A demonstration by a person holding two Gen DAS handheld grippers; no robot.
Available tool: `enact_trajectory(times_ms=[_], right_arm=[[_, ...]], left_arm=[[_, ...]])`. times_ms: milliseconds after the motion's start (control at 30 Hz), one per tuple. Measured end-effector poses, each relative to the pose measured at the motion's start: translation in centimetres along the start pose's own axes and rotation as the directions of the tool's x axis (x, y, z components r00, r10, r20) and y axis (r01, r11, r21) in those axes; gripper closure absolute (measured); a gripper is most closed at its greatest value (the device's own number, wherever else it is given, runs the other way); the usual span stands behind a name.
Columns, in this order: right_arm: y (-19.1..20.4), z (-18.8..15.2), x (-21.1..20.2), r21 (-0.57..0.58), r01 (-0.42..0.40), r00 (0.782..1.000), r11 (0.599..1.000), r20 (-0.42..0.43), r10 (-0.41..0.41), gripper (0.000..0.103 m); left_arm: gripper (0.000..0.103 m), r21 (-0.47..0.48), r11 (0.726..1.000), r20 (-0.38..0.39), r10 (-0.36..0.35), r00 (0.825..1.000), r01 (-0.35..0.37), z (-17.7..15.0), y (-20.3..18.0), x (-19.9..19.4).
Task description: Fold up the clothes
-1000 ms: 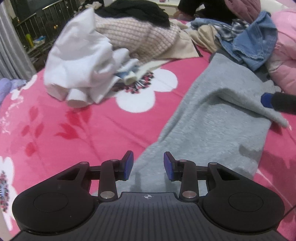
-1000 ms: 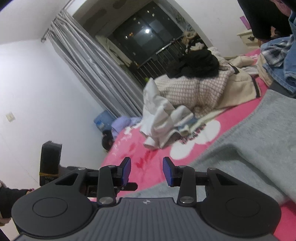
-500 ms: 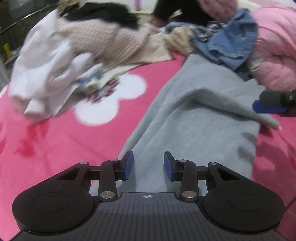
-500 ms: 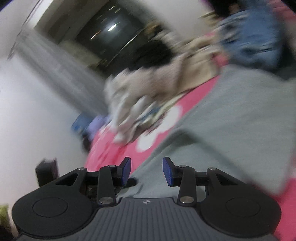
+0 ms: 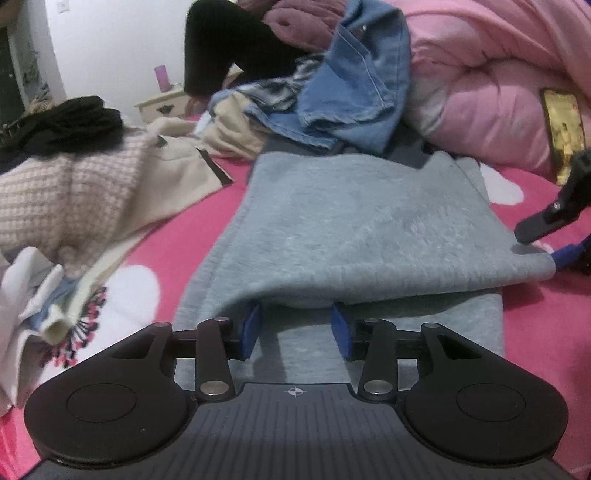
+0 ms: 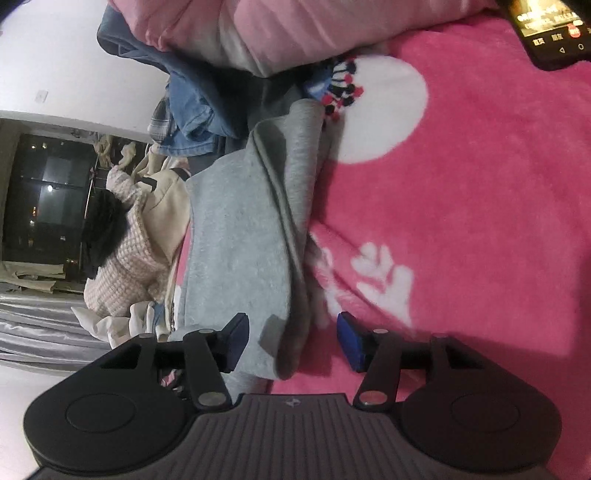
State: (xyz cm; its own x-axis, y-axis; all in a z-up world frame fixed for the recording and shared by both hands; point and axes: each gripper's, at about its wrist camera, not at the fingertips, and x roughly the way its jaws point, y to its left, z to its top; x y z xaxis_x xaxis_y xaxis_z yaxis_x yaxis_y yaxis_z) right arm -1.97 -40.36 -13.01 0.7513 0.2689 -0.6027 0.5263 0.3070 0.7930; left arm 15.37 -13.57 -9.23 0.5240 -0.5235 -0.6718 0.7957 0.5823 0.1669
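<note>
Swung since a second ago from the clothes pile to the grey garment [image 5: 351, 229] on the bed [image 5: 207, 206], folded once. Left gripper [image 5: 295, 328] opening under its raised edge; right gripper [image 6: 291, 339] opening astride the corner, pads clear. More folds and the pile remain. Phone [image 6: 546, 29] text unreadable.

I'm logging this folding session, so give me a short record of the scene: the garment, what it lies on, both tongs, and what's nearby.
garment: grey garment, top layer folded over the lower one
surface: pink flowered blanket
left tongs: jaws opening, front fold edge between them, not pinched
right tongs: jaws opening, garment corner between them, not pinched
nearby: blue jeans, checked knit, phone, pink quilt
</note>
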Motion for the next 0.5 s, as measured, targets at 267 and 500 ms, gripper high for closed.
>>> enact_trajectory(times_ms=[267, 500], right_arm=[[1.5, 0.2, 0.0, 0.000, -0.081, 0.995, 0.997, -0.057, 0.080, 0.091], [5.4, 2.0, -1.0, -0.050, -0.214, 0.977, 0.976, -0.010, 0.214, 0.093]], left_arm=[[0.062, -0.067, 0.996, -0.001, 0.051, 0.999, -0.051, 0.0, 0.1, 0.1], [0.062, -0.100, 0.992, 0.009, 0.080, 0.997, -0.078, -0.2, 0.4, -0.5]])
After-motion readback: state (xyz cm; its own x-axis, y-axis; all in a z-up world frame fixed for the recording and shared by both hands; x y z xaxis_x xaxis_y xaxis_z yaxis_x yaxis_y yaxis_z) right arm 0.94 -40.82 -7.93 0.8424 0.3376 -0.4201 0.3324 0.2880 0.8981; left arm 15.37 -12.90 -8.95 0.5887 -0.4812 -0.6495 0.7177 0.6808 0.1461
